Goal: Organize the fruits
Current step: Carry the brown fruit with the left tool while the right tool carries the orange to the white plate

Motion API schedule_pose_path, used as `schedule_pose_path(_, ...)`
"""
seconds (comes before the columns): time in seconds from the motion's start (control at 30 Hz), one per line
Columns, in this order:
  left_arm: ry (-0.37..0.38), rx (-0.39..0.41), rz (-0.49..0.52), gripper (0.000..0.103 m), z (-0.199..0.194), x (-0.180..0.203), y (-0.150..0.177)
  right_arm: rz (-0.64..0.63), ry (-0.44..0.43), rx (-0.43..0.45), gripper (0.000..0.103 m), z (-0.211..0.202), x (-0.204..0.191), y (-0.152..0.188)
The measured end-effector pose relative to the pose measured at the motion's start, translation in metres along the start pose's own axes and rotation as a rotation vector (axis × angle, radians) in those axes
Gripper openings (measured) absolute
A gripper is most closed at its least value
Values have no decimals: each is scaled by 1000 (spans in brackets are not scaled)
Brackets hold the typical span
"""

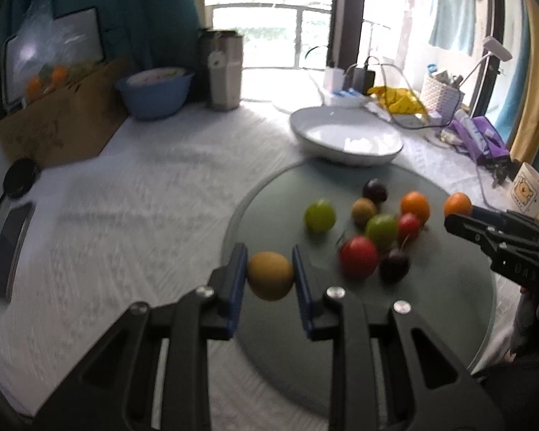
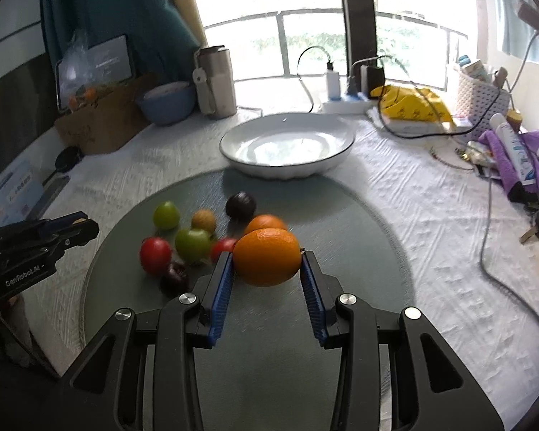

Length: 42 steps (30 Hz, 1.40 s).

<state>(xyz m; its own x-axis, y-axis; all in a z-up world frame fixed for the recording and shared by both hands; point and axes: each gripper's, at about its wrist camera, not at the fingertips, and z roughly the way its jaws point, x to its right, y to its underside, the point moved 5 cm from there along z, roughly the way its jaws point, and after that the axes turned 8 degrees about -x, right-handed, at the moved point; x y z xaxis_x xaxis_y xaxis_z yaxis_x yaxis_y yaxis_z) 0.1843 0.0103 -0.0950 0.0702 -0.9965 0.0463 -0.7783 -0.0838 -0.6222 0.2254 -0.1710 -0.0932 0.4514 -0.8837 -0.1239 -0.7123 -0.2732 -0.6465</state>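
Note:
My left gripper [image 1: 269, 267] is shut on a yellow-brown round fruit [image 1: 270, 276], held just above the left edge of the grey round mat [image 1: 431, 305]. My right gripper [image 2: 266, 262] is shut on an orange [image 2: 266, 256], lifted over the mat [image 2: 341, 215]. In the left wrist view that orange [image 1: 457, 204] shows at the tip of the right gripper [image 1: 460, 217]. Several fruits stay on the mat: a green one [image 1: 319, 215], a red one [image 1: 358, 256], a dark plum [image 1: 374, 190] and a second orange [image 1: 415, 206]. The white bowl [image 2: 287, 170] stands behind the mat with no fruit in it.
A blue bowl [image 1: 154, 89], a steel tumbler [image 1: 224, 68] and a cardboard box [image 1: 64, 125] stand at the back left. Cables, a yellow bag [image 2: 409, 104], a white basket [image 2: 479, 97] and a purple cloth [image 2: 514, 158] crowd the right. A phone [image 1: 9, 251] lies far left.

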Motion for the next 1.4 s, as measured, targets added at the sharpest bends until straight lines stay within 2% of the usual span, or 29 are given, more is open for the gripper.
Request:
schedule_pose_path(0.43, 70, 78, 95, 27, 8, 33, -57, 10, -15, 75, 40, 3, 20, -30)
schedule_pose_path(0.6, 116, 75, 100, 27, 21, 37, -75, 2, -45, 83, 40, 7, 18, -47)
schedule_pose_path(0.93, 156, 96, 139, 27, 42, 46, -113, -32, -52, 72, 40, 28, 10, -74)
schedule_pose_path(1.1, 194, 80, 108, 27, 58, 54, -129, -43, -44, 53, 40, 42, 12, -89)
schedule_pose_path(1.4, 213, 13, 65, 27, 94, 54, -146, -45, -16, 7, 40, 72, 27, -107)
